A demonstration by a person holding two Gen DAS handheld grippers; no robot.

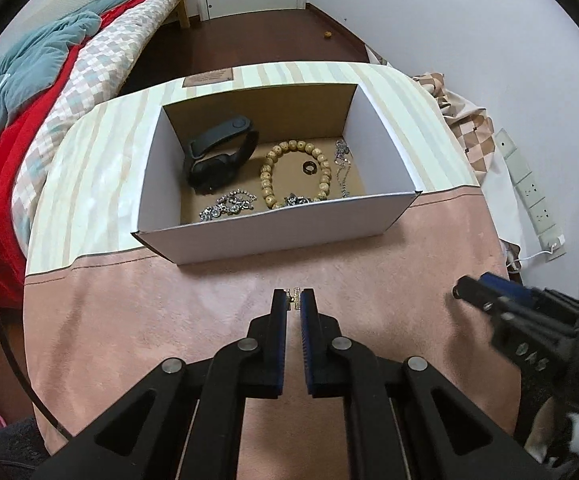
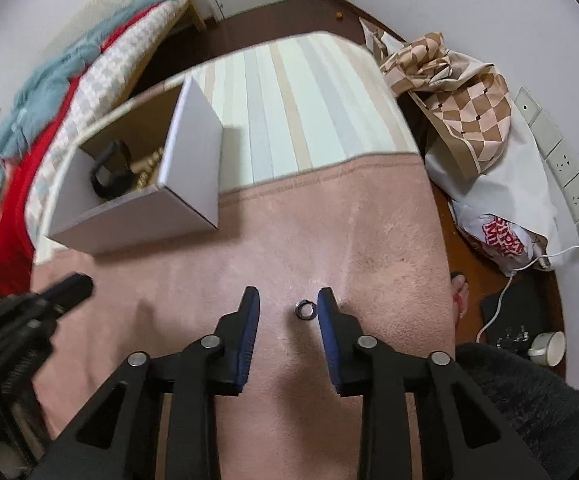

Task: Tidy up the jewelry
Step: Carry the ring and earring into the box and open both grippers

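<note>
Rings: one (image 1: 310,167) inside box (image 1: 273,240), one (image 2: 306,309) between right hand-held gripper (image 2: 288,299) fingers.

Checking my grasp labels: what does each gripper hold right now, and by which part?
The left gripper pinches a small sparkly jewelry piece at its fingertips. The right gripper is open around a ring, holding nothing.

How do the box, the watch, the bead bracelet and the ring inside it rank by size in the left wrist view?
1. box, largest by far
2. watch and bead bracelet: they look about alike, so I do not rank them
3. ring, smallest, lying inside the bracelet's loop
</note>
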